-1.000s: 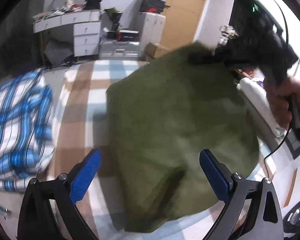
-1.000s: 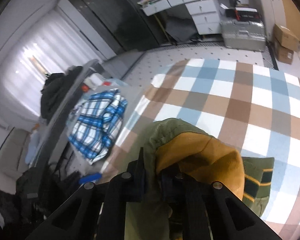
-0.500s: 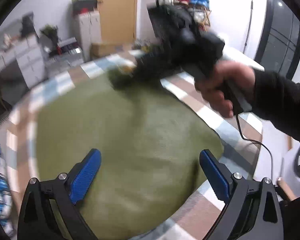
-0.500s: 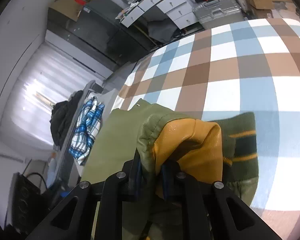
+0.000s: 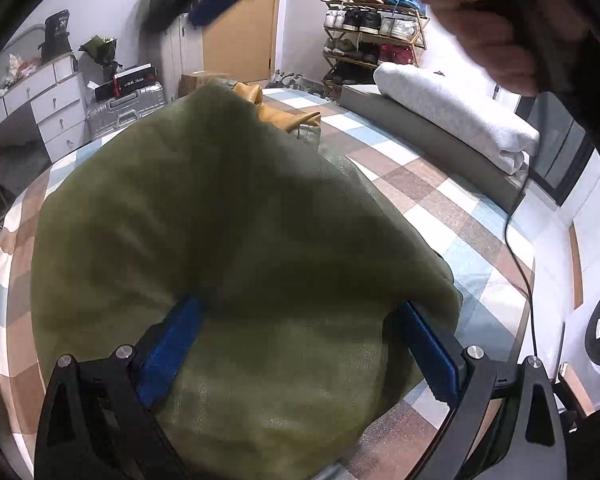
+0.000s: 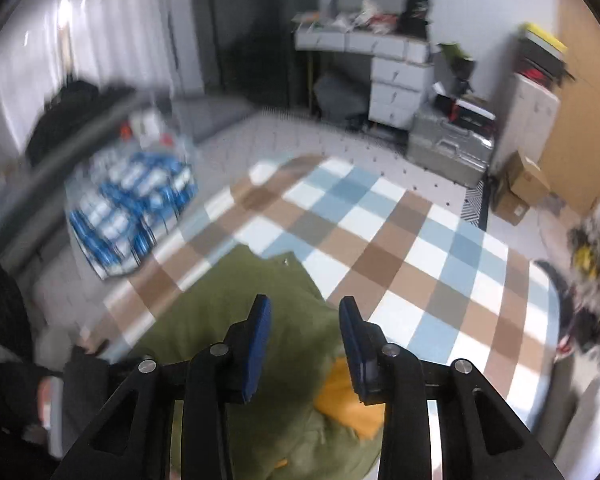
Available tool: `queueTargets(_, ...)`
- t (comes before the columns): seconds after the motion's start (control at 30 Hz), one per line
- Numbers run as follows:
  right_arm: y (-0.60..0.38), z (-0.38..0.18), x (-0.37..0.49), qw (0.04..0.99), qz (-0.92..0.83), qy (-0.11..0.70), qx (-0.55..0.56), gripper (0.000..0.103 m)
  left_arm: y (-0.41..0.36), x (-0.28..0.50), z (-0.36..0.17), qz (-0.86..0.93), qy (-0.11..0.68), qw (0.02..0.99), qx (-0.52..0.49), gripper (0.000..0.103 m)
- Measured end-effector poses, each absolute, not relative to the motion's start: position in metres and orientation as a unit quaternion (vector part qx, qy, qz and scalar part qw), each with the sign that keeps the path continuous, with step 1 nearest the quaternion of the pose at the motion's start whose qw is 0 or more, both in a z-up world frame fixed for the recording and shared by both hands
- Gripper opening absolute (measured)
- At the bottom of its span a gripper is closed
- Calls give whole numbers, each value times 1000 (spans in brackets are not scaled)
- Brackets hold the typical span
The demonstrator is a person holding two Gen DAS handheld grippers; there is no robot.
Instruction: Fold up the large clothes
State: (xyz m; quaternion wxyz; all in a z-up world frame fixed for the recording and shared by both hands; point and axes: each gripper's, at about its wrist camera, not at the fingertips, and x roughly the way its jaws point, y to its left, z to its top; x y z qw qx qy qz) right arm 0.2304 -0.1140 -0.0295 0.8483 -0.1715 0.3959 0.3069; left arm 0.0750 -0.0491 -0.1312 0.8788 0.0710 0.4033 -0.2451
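The green jacket (image 5: 228, 240) lies heaped on the checkered blanket (image 6: 384, 232), its orange lining (image 6: 348, 400) peeking out near the right gripper (image 6: 304, 344), whose jaws are apart above it. The left gripper (image 5: 300, 344) has its jaws spread wide, fabric bunched between them. A blue plaid shirt (image 6: 128, 208) sits far left.

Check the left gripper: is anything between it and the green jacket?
Nothing visible. The left gripper is open, with the green jacket lying directly between its fingers and partly draping over their tips. The right gripper is open above the jacket, holding nothing.
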Motion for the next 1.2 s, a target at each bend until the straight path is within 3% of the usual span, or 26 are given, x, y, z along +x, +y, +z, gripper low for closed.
queueTargets(0.1, -90, -88, 260, 793, 265, 484, -258, 14, -43, 76, -131, -261, 402, 876, 56, 95)
queueTargets(0.27, -107, -132, 288, 755, 278, 542, -241, 13, -43, 69, -132, -270, 381, 882, 65, 96)
queueTargets(0.4, -109, -151, 291, 770, 266, 536, -222, 13, -23, 63, -111, -275, 385, 881, 15, 95)
queueTargets(0.57, -107, -137, 278, 788, 255, 520, -209, 14, 23, 58, -84, -241, 361, 900, -28, 95)
queueTargets(0.63, -114, -115, 269, 797, 267, 505, -198, 14, 32, 76, -102, -248, 400, 880, -58, 94)
queueTargets(0.7, -121, -88, 250, 817, 277, 473, -181, 18, 28, 82, -115, -246, 409, 877, -49, 94)
queueTargets(0.8, -121, -62, 200, 822, 294, 444, -201, 34, 14, 77, -118, -237, 407, 882, 1, 94)
queueTargets(0.93, -107, -87, 140, 795, 279, 454, -289, 34, 24, 78, -117, -247, 407, 879, -18, 94)
queueTargets(1.03, -105, -139, 128, 778, 231, 478, -336, 36, 28, 79, -116, -260, 407, 875, -29, 94)
queueTargets(1.2, -126, -172, 141, 804, 230, 497, -233, 36, 22, 78, -120, -260, 401, 878, -7, 94)
